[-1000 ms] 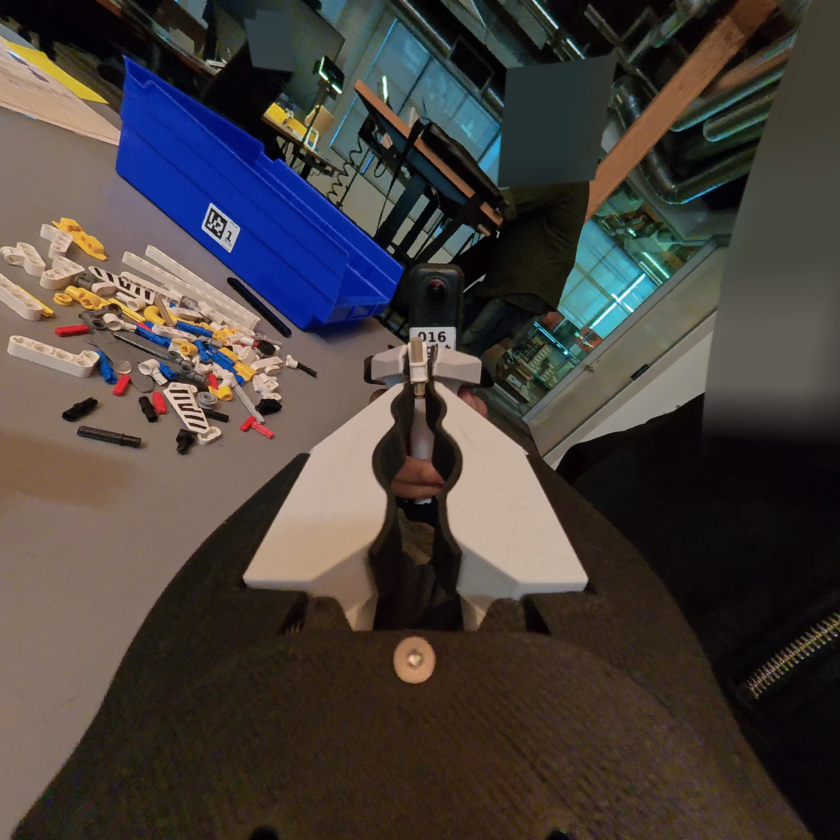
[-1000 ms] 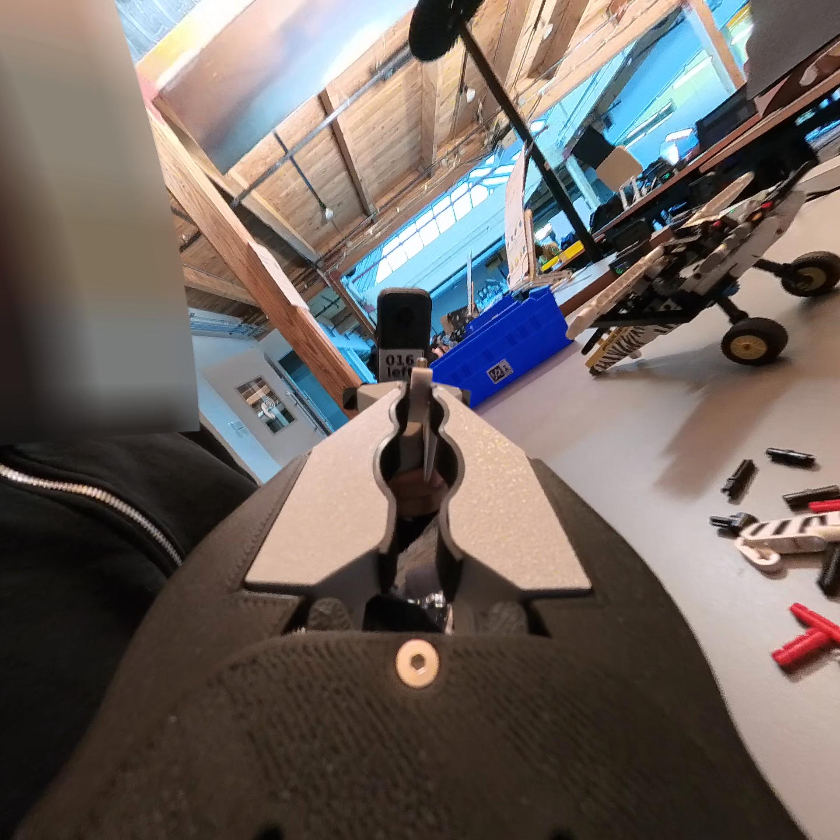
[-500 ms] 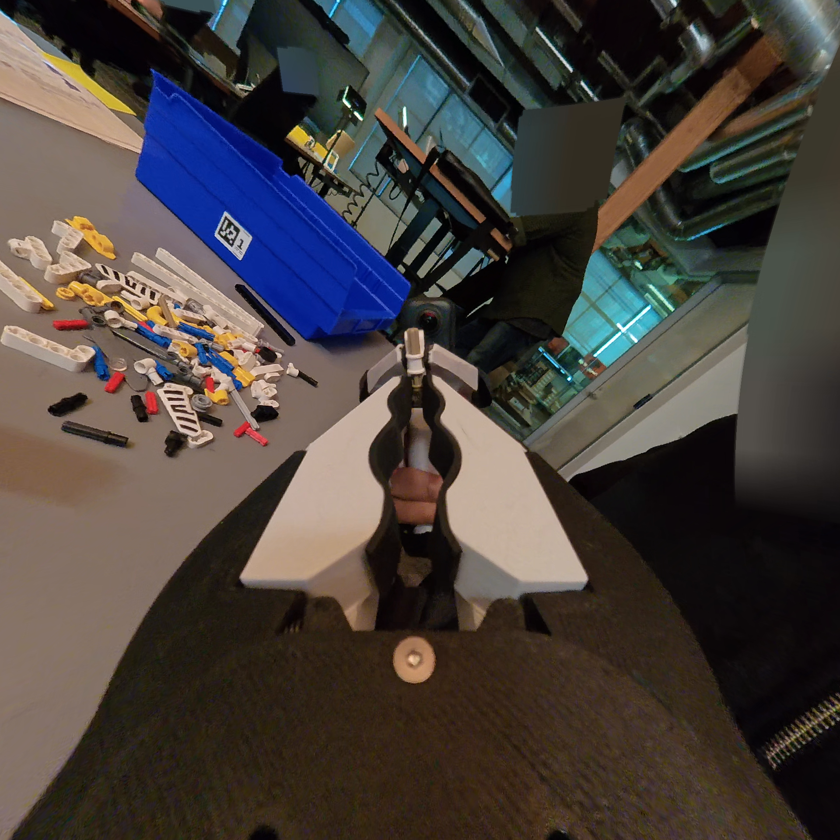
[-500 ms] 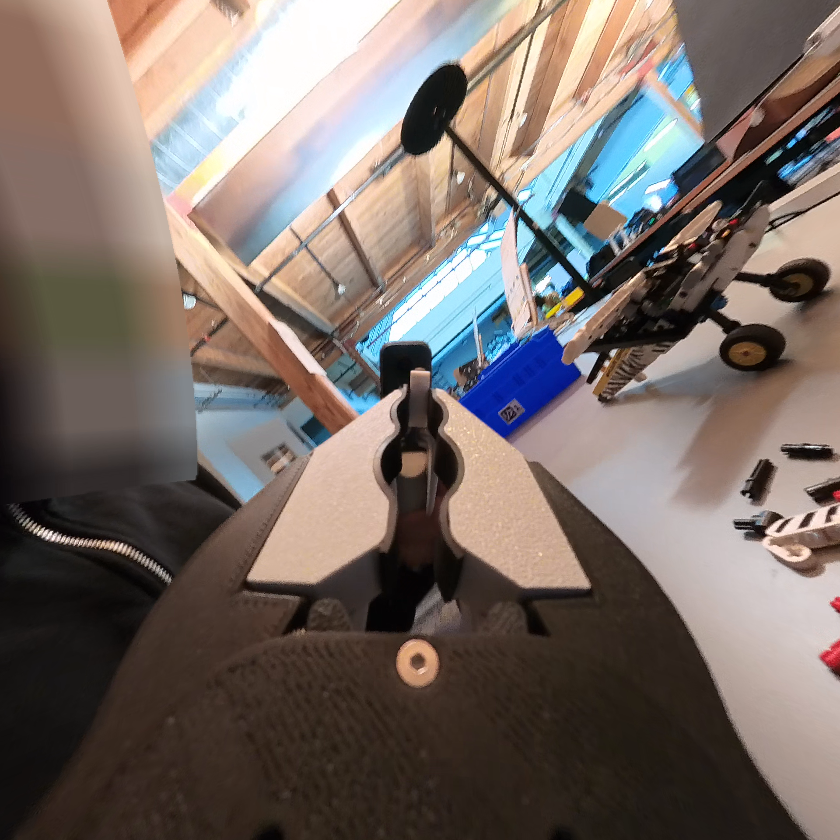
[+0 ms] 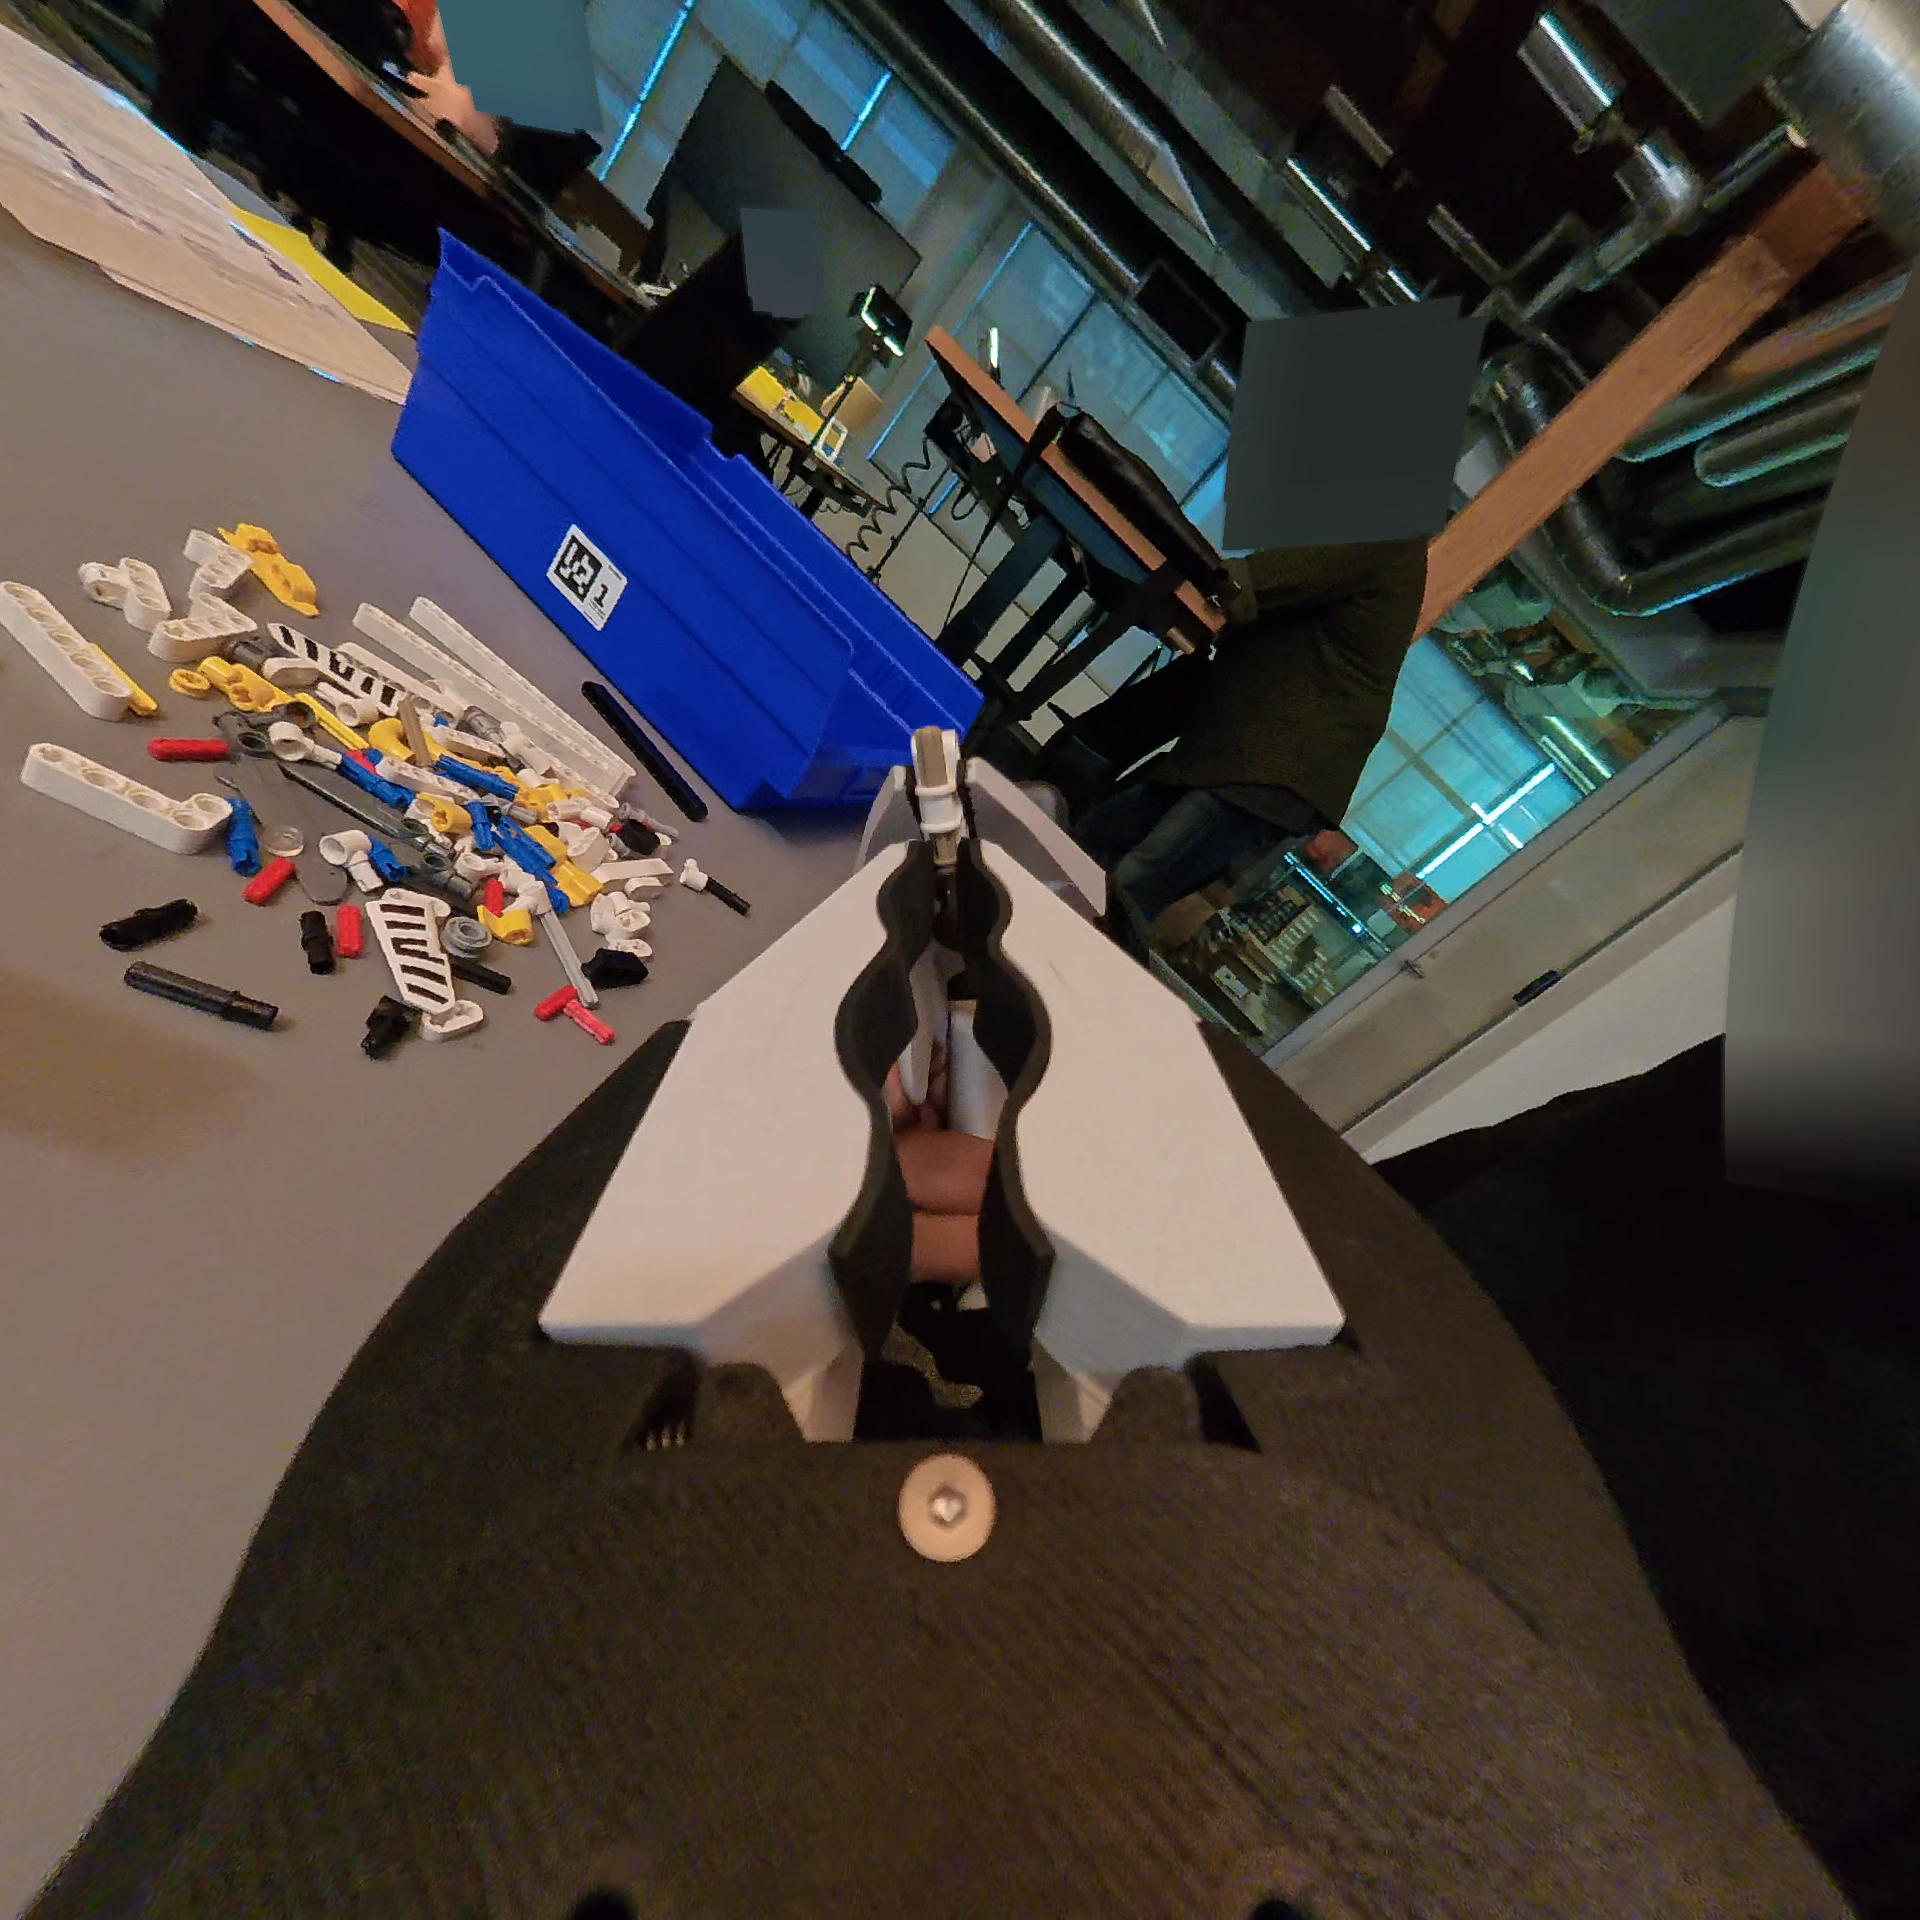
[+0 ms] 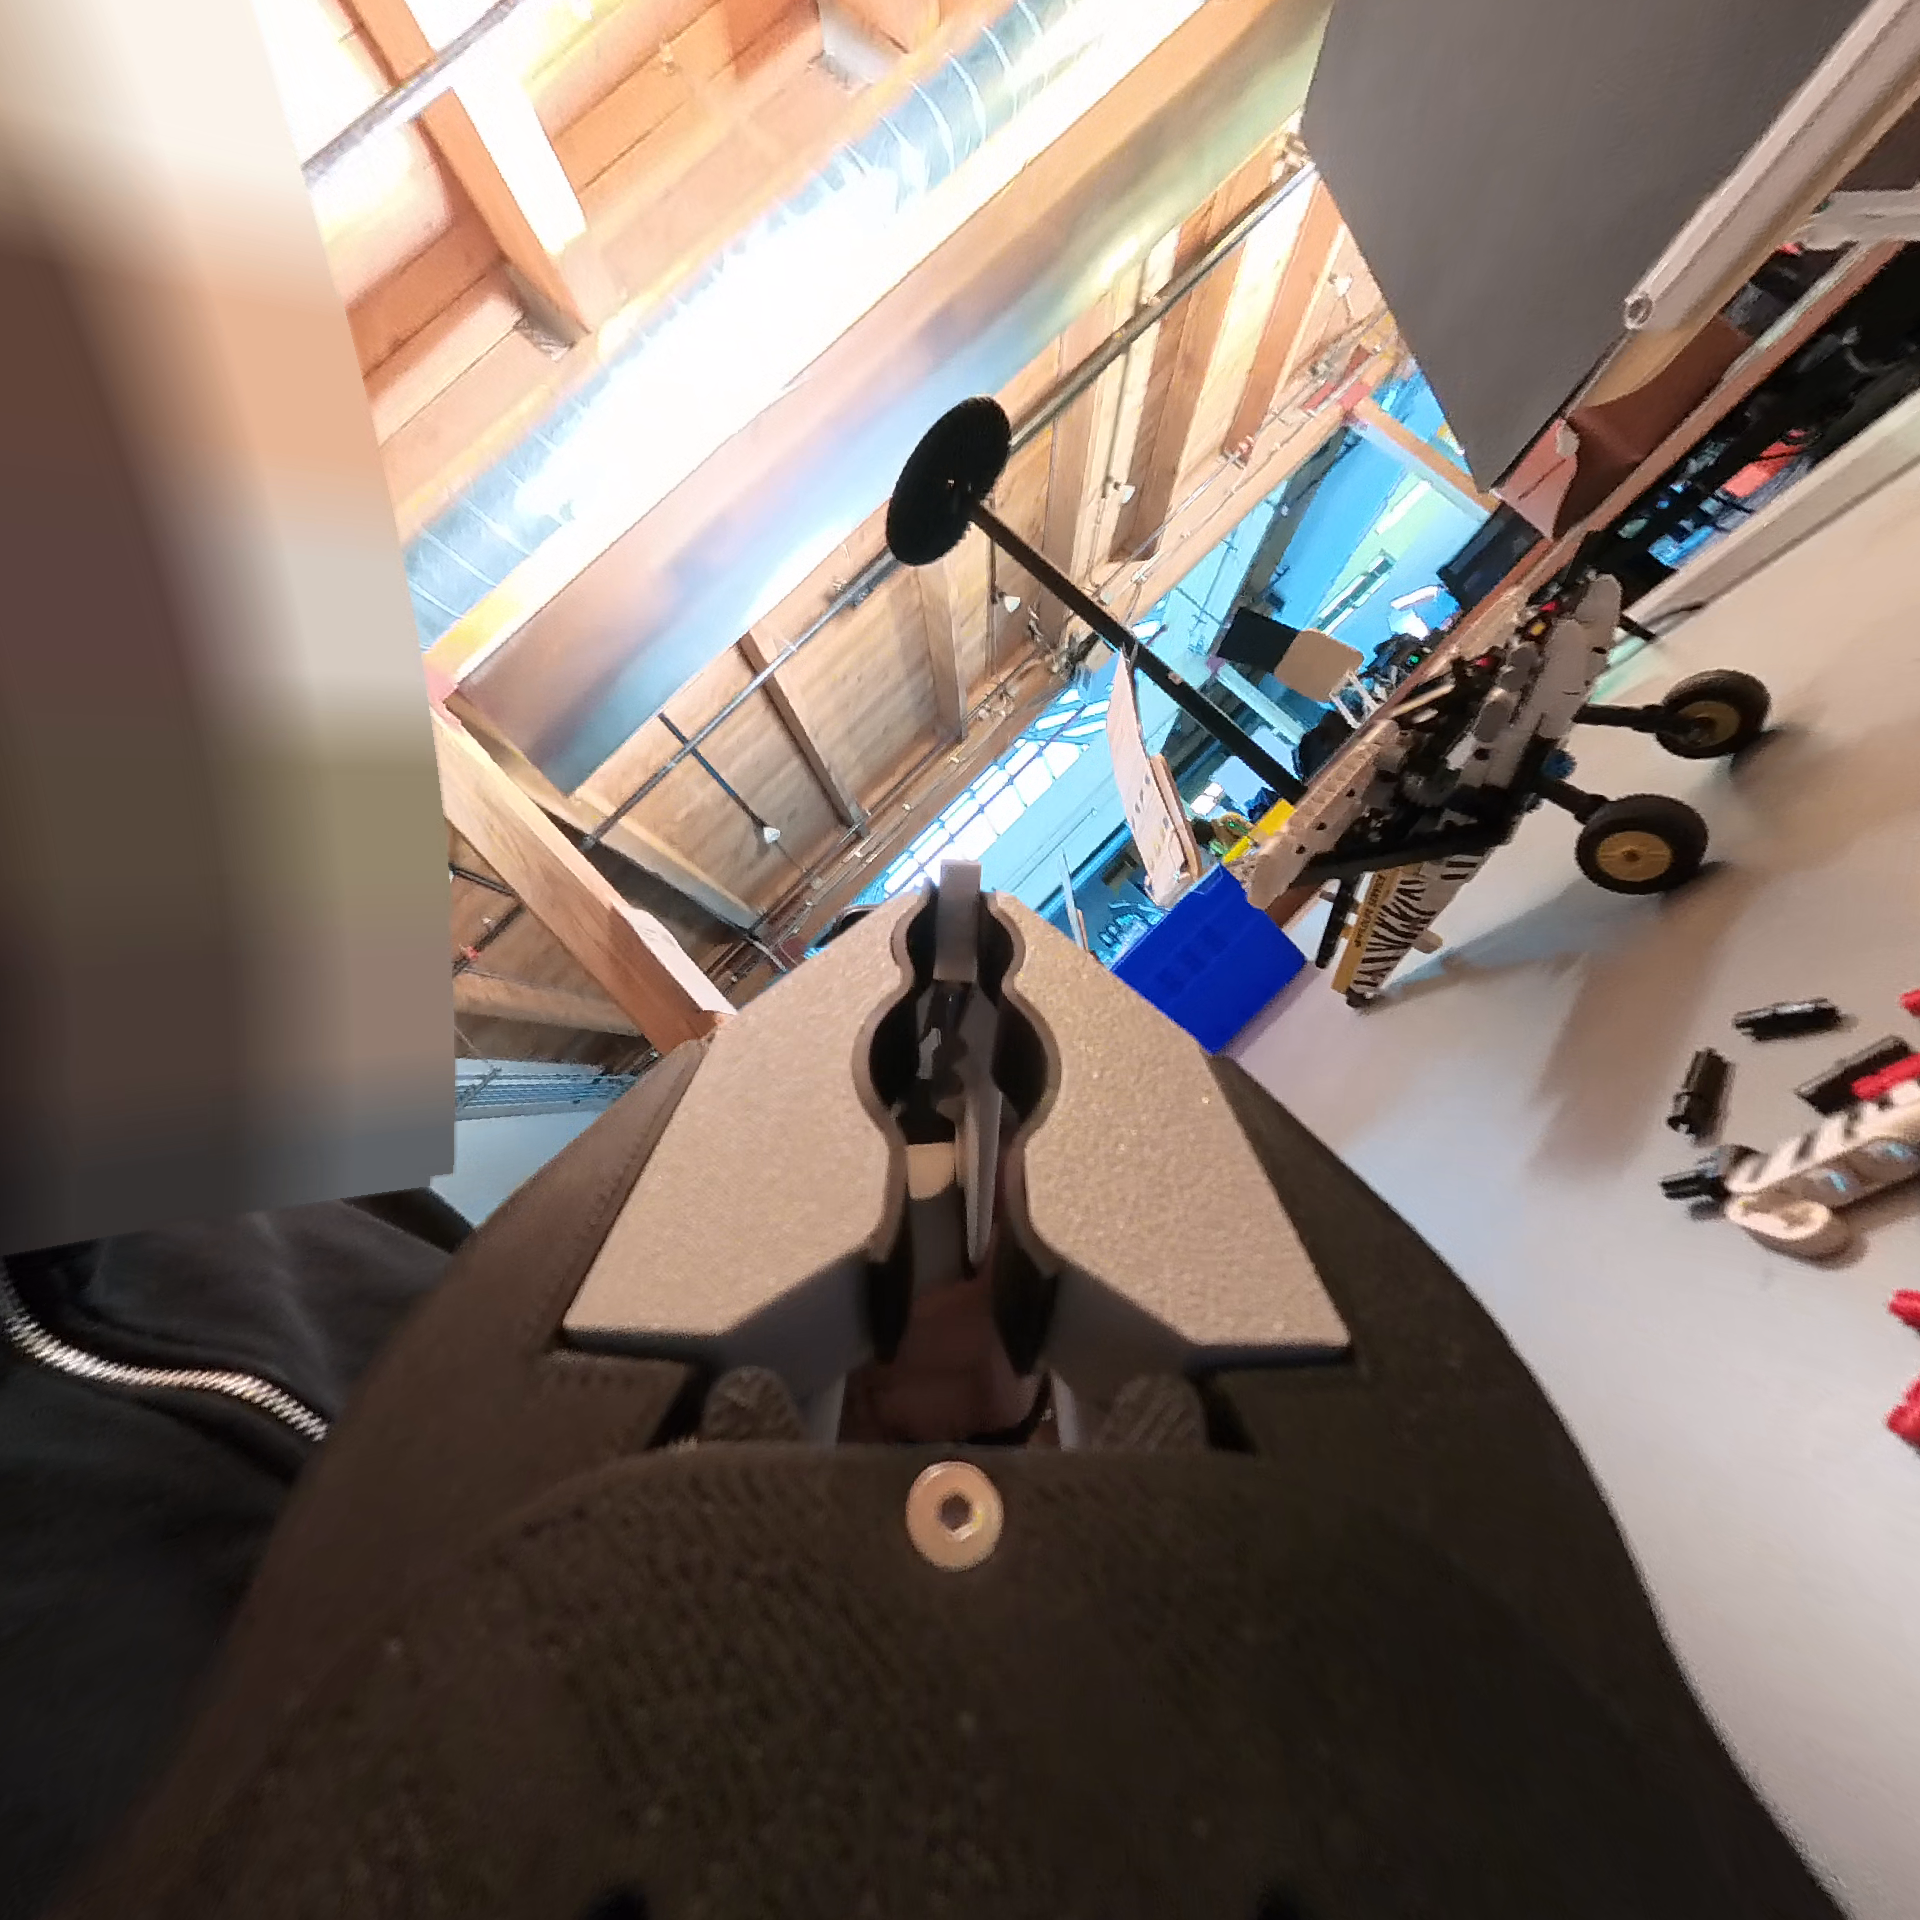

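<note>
My left gripper [image 5: 943, 857], with white fingers and black pads, is shut on a small white connector with a tan pin [image 5: 935, 774]. The piece sticks up above the fingertips. Just behind it, the pale fingers of my right gripper [image 5: 1023, 821] show tip to tip with mine. In the right wrist view, my right gripper [image 6: 956, 935], with grey fingers, is shut on a thin flat grey piece [image 6: 956, 894] that pokes out past the tips. Both grippers are held up off the grey table [image 5: 156, 1247]. A hand shows behind each pair of fingers.
A blue bin [image 5: 644, 582] and a pile of loose building parts [image 5: 416, 790] lie on the table to the left. A partly built wheeled model [image 6: 1475, 748] stands at the right, with black and red parts [image 6: 1766, 1091] near it. A person in dark clothes [image 5: 1288, 665] stands beyond the table. My two grippers' fingertips are within a few centimetres of each other.
Both grippers have tilted upward while staying tip to tip. The facing gripper's camera has dropped out of sight in both views. The white and tan piece now stands further above the left tips.
</note>
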A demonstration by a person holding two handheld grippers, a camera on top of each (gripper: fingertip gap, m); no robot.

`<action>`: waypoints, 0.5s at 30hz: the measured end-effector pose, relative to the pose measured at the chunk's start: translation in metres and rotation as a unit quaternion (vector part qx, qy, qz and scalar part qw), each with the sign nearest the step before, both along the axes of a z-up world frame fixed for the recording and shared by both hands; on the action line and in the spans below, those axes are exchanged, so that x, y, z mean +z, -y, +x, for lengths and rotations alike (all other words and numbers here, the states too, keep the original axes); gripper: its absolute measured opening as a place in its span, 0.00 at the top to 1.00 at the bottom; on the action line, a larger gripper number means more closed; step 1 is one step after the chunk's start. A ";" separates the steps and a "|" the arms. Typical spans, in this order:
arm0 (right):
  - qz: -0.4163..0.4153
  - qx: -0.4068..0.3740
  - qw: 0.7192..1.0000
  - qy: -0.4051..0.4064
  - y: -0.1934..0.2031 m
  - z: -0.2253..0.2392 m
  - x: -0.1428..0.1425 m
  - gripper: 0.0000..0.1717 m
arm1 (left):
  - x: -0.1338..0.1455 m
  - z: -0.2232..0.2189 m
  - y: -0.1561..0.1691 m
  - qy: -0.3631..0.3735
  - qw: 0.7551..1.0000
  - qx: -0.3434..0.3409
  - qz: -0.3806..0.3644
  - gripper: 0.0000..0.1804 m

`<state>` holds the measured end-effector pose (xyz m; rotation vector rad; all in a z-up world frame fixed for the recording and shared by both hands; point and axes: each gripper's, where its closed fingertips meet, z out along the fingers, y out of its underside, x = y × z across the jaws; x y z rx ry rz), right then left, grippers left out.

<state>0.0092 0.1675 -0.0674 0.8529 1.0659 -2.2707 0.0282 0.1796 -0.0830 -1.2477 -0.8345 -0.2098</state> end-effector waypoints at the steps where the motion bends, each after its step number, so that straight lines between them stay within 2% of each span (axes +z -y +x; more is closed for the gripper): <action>1: 0.003 -0.003 1.000 0.001 0.000 -0.001 -0.001 0.97 | -0.001 0.000 0.000 0.002 1.000 0.002 -0.002 0.96; 5: 0.002 0.022 1.000 0.004 0.004 0.000 -0.001 0.97 | -0.003 0.000 0.002 -0.002 1.000 0.005 -0.008 0.96; 8: 0.015 0.124 0.992 0.013 0.008 0.005 -0.005 0.97 | -0.005 0.002 0.010 -0.002 1.000 -0.010 -0.007 0.97; 9: 0.012 0.133 0.991 0.011 0.004 0.004 -0.004 0.93 | -0.006 0.003 0.013 -0.002 1.000 -0.017 -0.004 0.97; 11: 0.024 0.119 0.993 -0.007 -0.003 0.003 -0.002 0.96 | -0.007 0.003 0.017 -0.001 1.000 -0.019 -0.005 0.97; 15: 0.119 0.094 0.984 -0.095 0.001 0.012 -0.002 0.86 | -0.005 0.006 0.018 0.023 0.999 -0.045 0.014 0.98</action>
